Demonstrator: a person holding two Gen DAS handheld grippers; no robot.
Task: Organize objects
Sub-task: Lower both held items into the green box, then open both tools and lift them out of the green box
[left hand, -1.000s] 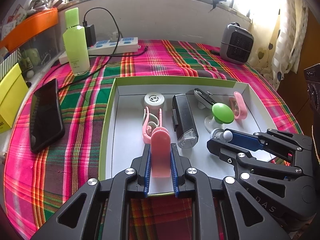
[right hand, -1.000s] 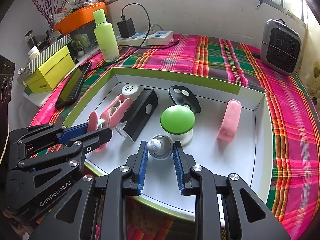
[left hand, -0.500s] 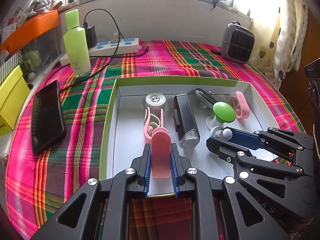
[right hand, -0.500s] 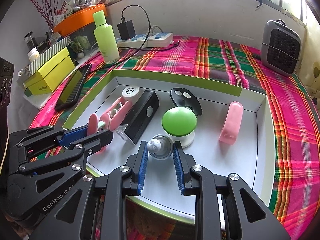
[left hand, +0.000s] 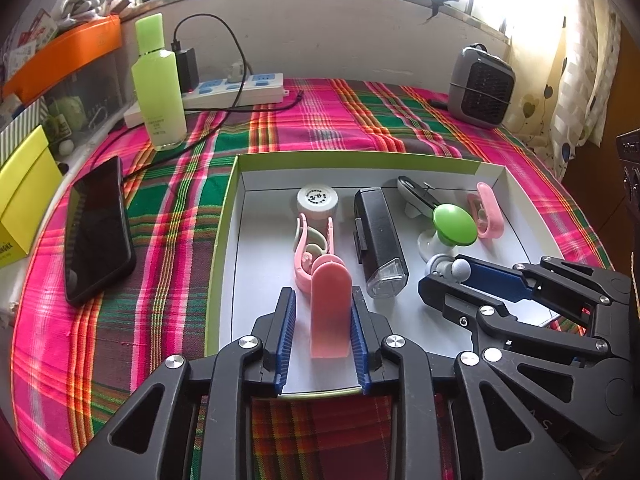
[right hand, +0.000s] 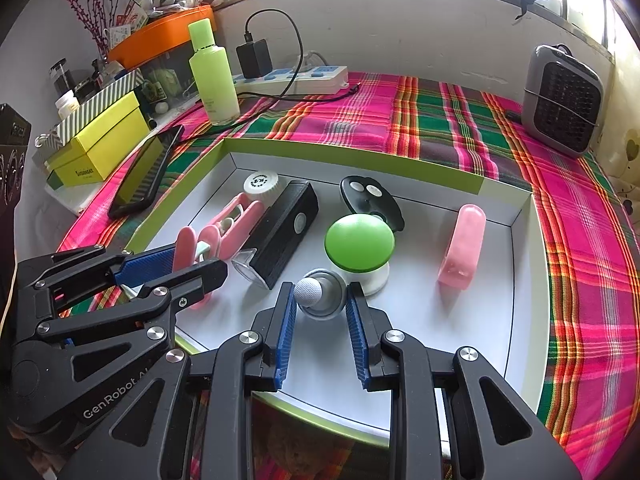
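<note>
A white tray with a green rim (left hand: 360, 160) (right hand: 352, 148) lies on the plaid cloth. My left gripper (left hand: 322, 320) (right hand: 176, 264) has opened around a pink clip (left hand: 330, 312) standing in the tray; its right pad touches the clip, the left pad stands apart. My right gripper (right hand: 320, 312) (left hand: 452, 276) has opened around a small grey ball-topped stand (right hand: 314, 292) (left hand: 458, 268). Also in the tray are a black lamp (left hand: 378, 240), a green mushroom-shaped object (right hand: 360, 240), a second pink clip (right hand: 462, 244), a pink clamp (left hand: 310, 244), a white round cap (left hand: 316, 200) and a black key fob (right hand: 368, 196).
A black phone (left hand: 98, 228) lies left of the tray. A green bottle (left hand: 158, 84), a power strip (left hand: 236, 90) with a charger and cable stand at the back. A small grey heater (left hand: 480, 84) stands back right. A yellow box (right hand: 100, 144) sits at the far left.
Both grippers have opened: the left jaws let go of the pink clip and the right jaws let go of the grey stand. Both objects rest in the tray.
</note>
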